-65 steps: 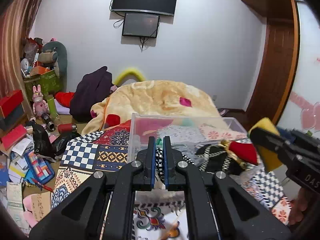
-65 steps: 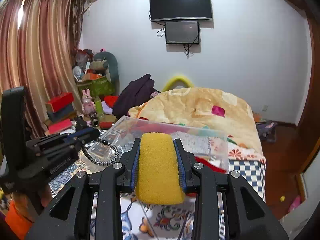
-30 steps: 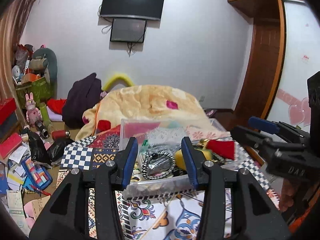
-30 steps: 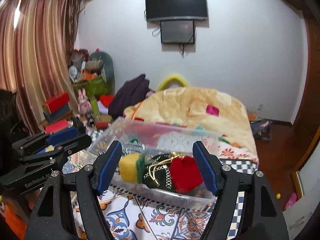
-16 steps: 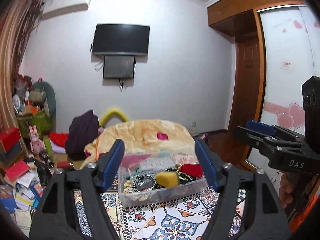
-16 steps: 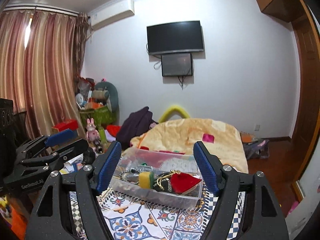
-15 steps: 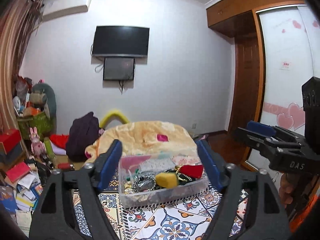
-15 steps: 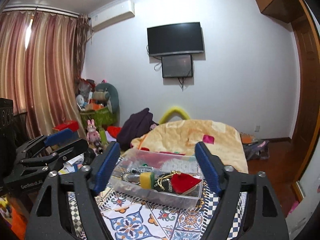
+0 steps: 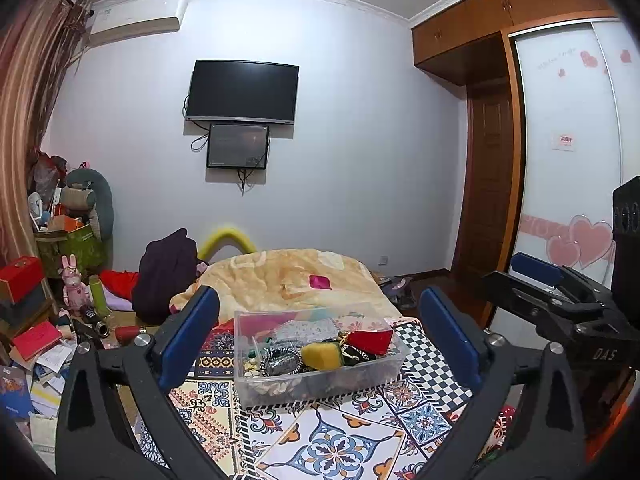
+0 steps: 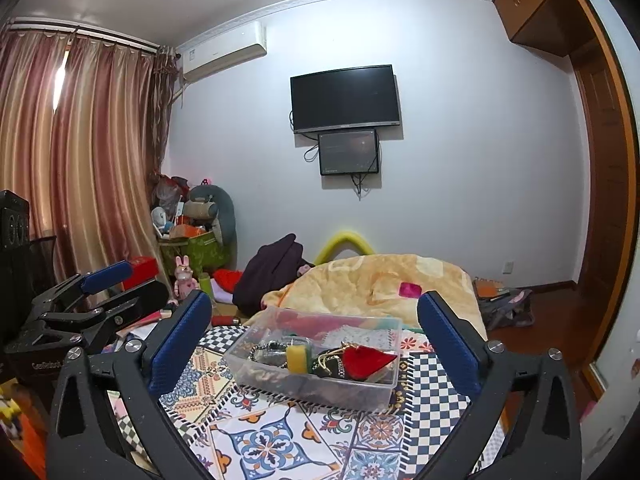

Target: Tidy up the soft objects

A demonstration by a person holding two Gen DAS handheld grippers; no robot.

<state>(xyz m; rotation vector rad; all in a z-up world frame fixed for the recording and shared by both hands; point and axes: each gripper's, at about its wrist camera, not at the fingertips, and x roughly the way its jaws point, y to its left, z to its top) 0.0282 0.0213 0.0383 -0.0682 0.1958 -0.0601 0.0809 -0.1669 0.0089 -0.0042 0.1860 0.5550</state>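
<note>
A clear plastic box (image 9: pixel 320 380) (image 10: pixel 372 390) stands on a patterned tile-print cloth (image 9: pixel 332 444). In it lie a yellow sponge (image 9: pixel 320 354) (image 10: pixel 298 357), a red soft piece (image 9: pixel 370 340) (image 10: pixel 366 360), a black-and-white beaded band (image 9: pixel 280 362) and other small items. My left gripper (image 9: pixel 320 336) is open and empty, held back above the cloth in front of the box. My right gripper (image 10: pixel 314 340) is open and empty, also back from the box. Each gripper shows at the edge of the other's view.
A yellow blanket (image 9: pixel 288 280) lies heaped behind the box. A dark bag (image 9: pixel 164 272) and a yellow foam arch (image 9: pixel 228 238) sit by the wall. Cluttered books, boxes and a pink rabbit toy (image 9: pixel 74 284) fill the left. A wardrobe (image 9: pixel 568 160) stands right.
Both grippers let go of their items into the box, opened wide and pulled back and up. The sponge and beaded band now lie in the box.
</note>
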